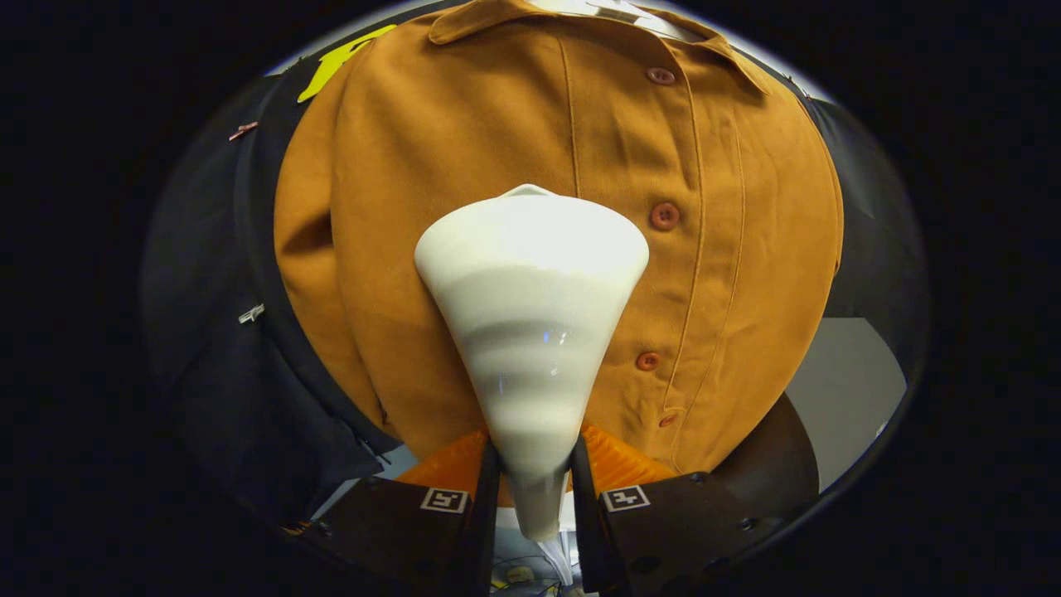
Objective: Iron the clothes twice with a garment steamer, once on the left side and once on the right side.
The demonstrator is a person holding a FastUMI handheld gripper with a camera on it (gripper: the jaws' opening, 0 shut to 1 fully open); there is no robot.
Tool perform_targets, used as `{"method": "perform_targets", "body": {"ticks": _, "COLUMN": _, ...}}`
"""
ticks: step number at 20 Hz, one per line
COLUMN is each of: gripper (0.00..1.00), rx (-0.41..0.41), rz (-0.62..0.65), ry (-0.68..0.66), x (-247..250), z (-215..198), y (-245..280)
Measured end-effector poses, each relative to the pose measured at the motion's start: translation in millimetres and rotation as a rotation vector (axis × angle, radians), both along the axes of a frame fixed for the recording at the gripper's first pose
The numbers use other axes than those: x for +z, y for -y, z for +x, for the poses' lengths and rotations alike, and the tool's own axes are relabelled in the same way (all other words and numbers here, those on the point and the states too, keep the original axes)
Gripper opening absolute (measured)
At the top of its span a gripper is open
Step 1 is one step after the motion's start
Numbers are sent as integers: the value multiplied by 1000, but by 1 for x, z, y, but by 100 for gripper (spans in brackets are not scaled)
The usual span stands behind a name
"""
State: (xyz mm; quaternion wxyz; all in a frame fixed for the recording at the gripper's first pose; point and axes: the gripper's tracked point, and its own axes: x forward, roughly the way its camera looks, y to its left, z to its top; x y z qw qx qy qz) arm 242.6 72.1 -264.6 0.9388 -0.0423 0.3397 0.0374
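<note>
1. black cloth (207, 332): hanging backdrop, dark and matt, with loose vertical folds and a long seam running down it; its lower hem ends in an uneven edge.
2. copper-coloured clip (243, 129): small, slim, fastened to the upper part of the black cloth, lying at a slant.
3. silver clip (251, 313): small, metallic, fastened to the same cloth, well below the copper-coloured clip and near the seam.
4. pale grey surface (854, 390): plain, smooth, unmarked; bordered above by the cloth's dark edge.
5. thin wires (522, 576): a loose tangle low down, with a small yellowish piece among them; too small and dim to identify further.
</note>
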Motion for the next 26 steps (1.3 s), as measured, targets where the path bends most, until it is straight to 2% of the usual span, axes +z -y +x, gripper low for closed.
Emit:
{"method": "perform_targets", "body": {"ticks": 12, "gripper": 44, "rx": -17, "rz": 59, "ry": -213, "x": -66, "z": -48, "y": 6}}
{"method": "perform_targets", "body": {"ticks": 16, "gripper": 44, "rx": -11, "rz": 62, "ry": -236, "x": -67, "z": -67, "y": 11}}
{"method": "perform_targets", "body": {"ticks": 22, "gripper": 44, "rx": 34, "rz": 87, "ry": -80, "x": -9, "z": -62, "y": 21}}
{"method": "perform_targets", "body": {"ticks": 26, "gripper": 44, "rx": 15, "rz": 86, "ry": 58, "x": 46, "z": -49, "y": 47}}
